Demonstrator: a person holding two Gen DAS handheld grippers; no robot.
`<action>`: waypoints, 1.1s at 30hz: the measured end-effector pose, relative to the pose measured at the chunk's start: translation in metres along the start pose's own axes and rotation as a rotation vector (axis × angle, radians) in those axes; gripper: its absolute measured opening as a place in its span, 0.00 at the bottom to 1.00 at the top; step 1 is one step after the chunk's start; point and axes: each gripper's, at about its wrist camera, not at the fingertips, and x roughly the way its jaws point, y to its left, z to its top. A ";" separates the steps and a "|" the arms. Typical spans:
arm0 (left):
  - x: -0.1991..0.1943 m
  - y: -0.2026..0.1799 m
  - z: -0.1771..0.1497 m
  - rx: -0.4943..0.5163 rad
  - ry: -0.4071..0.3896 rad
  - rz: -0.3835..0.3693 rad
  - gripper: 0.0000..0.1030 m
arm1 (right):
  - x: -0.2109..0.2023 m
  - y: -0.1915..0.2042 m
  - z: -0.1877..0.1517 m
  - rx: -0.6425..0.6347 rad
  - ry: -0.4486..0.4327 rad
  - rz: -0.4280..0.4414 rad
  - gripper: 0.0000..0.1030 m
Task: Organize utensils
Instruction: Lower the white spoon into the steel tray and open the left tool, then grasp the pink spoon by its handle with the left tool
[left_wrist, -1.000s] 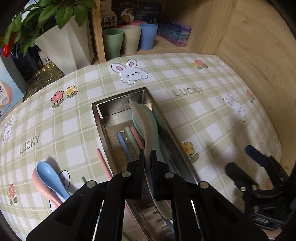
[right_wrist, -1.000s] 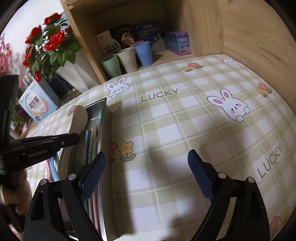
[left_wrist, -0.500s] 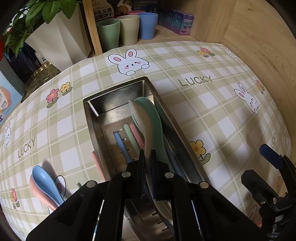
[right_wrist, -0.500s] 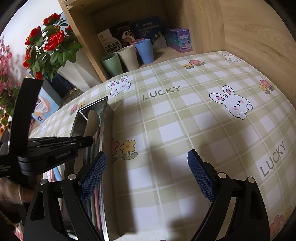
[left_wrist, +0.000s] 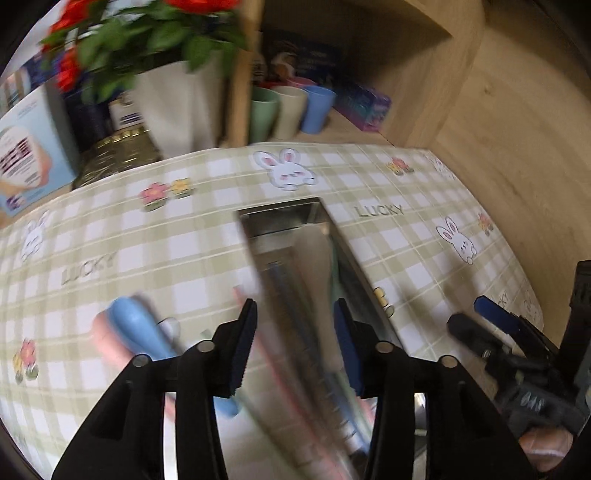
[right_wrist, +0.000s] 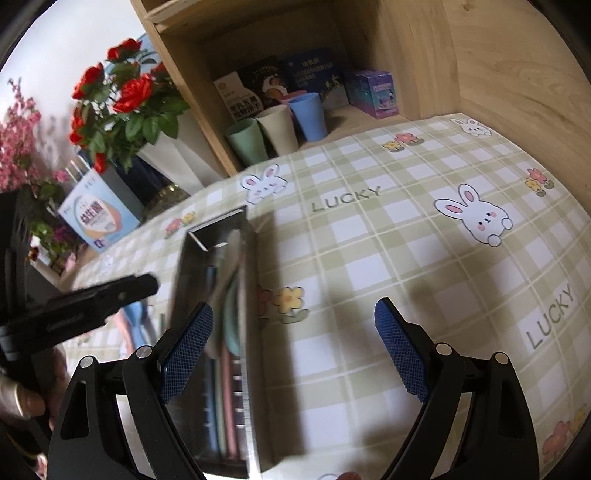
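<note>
The left gripper is opening, nothing between its pads, above the steel utensil tray where spoons and chopsticks lie. The right gripper hangs spread and empty beside it. Next, the blue spoon on the tablecloth: best approached low and pinched at the handle
</note>
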 end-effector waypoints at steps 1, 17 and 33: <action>-0.005 0.006 -0.004 -0.010 -0.004 0.010 0.44 | -0.002 0.003 0.000 -0.004 -0.004 -0.007 0.85; -0.040 0.108 -0.074 -0.225 0.009 0.096 0.36 | -0.001 0.044 -0.015 -0.097 0.038 -0.053 0.85; 0.017 0.125 -0.064 -0.291 0.041 0.172 0.31 | 0.009 0.034 -0.015 -0.077 0.062 -0.057 0.85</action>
